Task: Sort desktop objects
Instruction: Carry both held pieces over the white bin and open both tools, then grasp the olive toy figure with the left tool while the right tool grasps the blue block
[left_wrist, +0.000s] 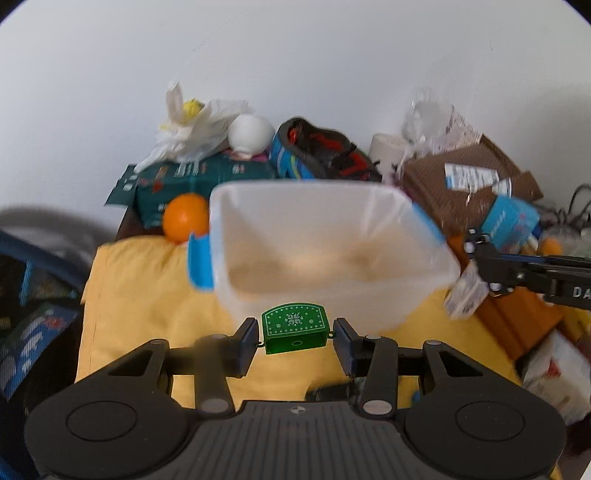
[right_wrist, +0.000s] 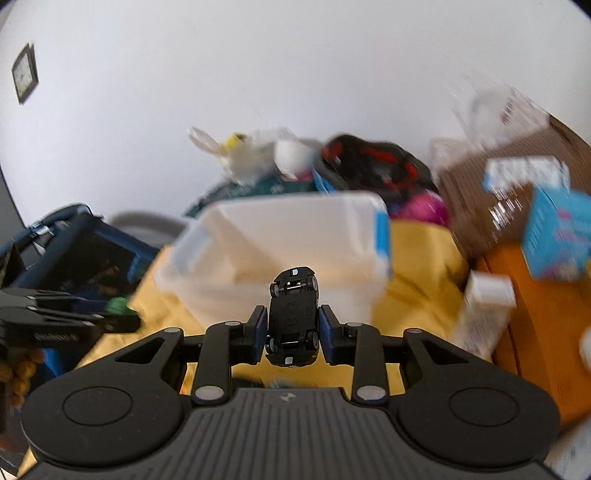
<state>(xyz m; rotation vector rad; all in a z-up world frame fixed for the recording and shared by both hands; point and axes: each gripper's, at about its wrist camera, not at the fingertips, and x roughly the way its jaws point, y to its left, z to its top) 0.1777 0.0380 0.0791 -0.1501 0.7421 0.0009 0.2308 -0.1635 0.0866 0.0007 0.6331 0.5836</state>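
My left gripper (left_wrist: 294, 339) is shut on a small green box with a white snowflake pattern (left_wrist: 294, 328), held just in front of the near wall of a clear plastic bin (left_wrist: 332, 236). My right gripper (right_wrist: 292, 332) is shut on a black toy car (right_wrist: 293, 317), turned underside up, nose pointing toward the same bin (right_wrist: 280, 243). The bin has blue handles and sits on a yellow cloth (left_wrist: 147, 295). The right gripper shows at the right edge of the left wrist view (left_wrist: 476, 245); the left gripper shows at the left of the right wrist view (right_wrist: 122, 314).
An orange ball (left_wrist: 184, 221) lies left of the bin. Behind it are a dark green box (left_wrist: 207, 181), a white ball (left_wrist: 251, 134), crumpled tissue (left_wrist: 192, 125), a black-red shoe (left_wrist: 328, 151), a brown box (left_wrist: 465, 184), blue cartons (right_wrist: 557, 236) and an orange surface (right_wrist: 539, 325).
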